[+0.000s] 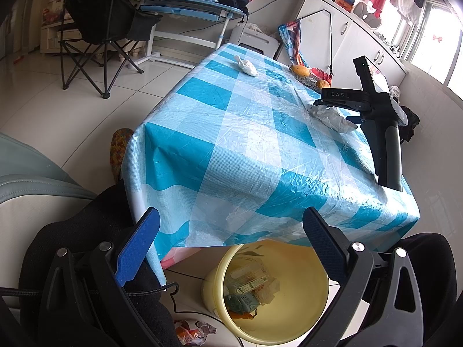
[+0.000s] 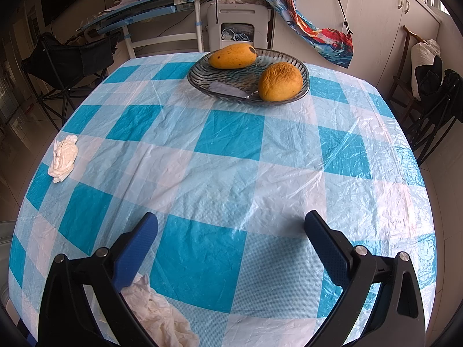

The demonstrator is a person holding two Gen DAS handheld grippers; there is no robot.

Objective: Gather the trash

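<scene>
A crumpled white tissue (image 2: 159, 315) lies on the blue-and-white checked table (image 2: 231, 159), just under the left finger of my right gripper (image 2: 231, 231), which is open and holds nothing. The left wrist view shows that same tissue (image 1: 332, 117) beneath the right gripper (image 1: 335, 107). A second crumpled tissue (image 2: 63, 157) sits at the table's left edge, seen far off as a tissue (image 1: 246, 65) in the left wrist view. My left gripper (image 1: 231, 231) hangs open and empty over a yellow bin (image 1: 306, 326) holding wrappers and paper.
A glass bowl (image 2: 289, 57) with two mangoes stands at the table's far side. A crumpled wrapper (image 1: 194, 331) lies on the floor beside the bin. A black folding chair (image 1: 95, 29) and a desk (image 1: 185, 8) stand beyond the table. Dark chairs (image 2: 434, 101) are at the right.
</scene>
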